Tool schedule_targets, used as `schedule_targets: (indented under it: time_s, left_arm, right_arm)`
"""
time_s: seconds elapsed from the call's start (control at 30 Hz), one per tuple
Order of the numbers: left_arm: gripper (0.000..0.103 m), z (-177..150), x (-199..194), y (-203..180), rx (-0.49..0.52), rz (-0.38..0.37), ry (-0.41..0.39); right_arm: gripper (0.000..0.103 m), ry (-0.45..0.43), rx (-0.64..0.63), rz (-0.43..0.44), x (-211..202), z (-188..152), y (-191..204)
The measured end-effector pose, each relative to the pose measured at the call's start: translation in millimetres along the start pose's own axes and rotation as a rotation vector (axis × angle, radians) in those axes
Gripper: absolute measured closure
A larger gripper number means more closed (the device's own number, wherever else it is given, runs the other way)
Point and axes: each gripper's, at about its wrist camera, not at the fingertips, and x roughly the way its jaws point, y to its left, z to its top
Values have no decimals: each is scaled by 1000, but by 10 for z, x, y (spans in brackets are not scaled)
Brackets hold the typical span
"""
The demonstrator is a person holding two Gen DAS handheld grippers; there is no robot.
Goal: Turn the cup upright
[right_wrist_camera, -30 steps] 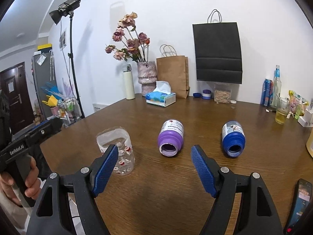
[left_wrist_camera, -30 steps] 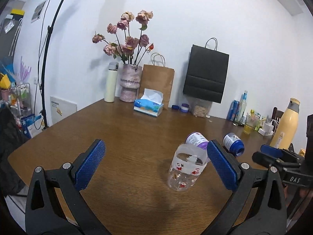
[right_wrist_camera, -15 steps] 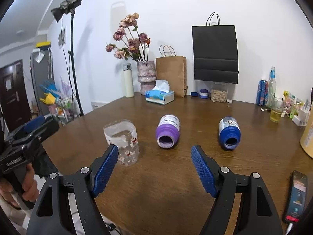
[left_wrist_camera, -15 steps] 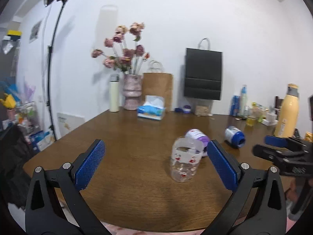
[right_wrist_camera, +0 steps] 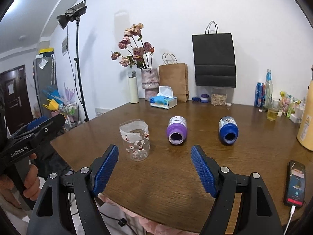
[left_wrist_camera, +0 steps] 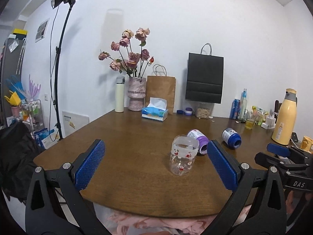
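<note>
A clear cup with red and white figures stands upright on the brown table, also in the right wrist view. A purple cup and a blue cup lie on their sides, mouths toward me; both show in the left wrist view, purple and blue. My left gripper is open and empty, back near the table's front edge, the clear cup beyond it. My right gripper is open and empty, short of the cups.
At the back stand a vase of roses, a white flask, a tissue box, a brown bag and a black bag. A yellow flask and bottles stand right. A phone lies at front right.
Both grippers have pulled back from the cups and risen toward the table's front edge. The clear cup stays upright; the purple and blue cups have not moved.
</note>
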Motion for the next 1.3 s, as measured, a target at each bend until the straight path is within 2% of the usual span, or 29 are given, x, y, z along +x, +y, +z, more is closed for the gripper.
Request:
schedule_targets:
  time_s: [0.27, 0.43, 0.63, 1.3]
  left_arm:
    - [0, -151, -272, -119, 58, -44, -9]
    - [0, -179, -275, -197, 62, -80, 3]
    - [0, -163, -327, -195, 72, -69, -24]
    - [0, -138, -312, -168, 76, -70, -30]
  right_arm:
    - [21, -46, 43, -7, -287, -179, 45]
    - [21, -45, 46, -8, -278, -187, 35]
    - [21, -52, 31, -15, -311, -192, 53]
    - [21, -58, 26, -19, -322, -203, 94]
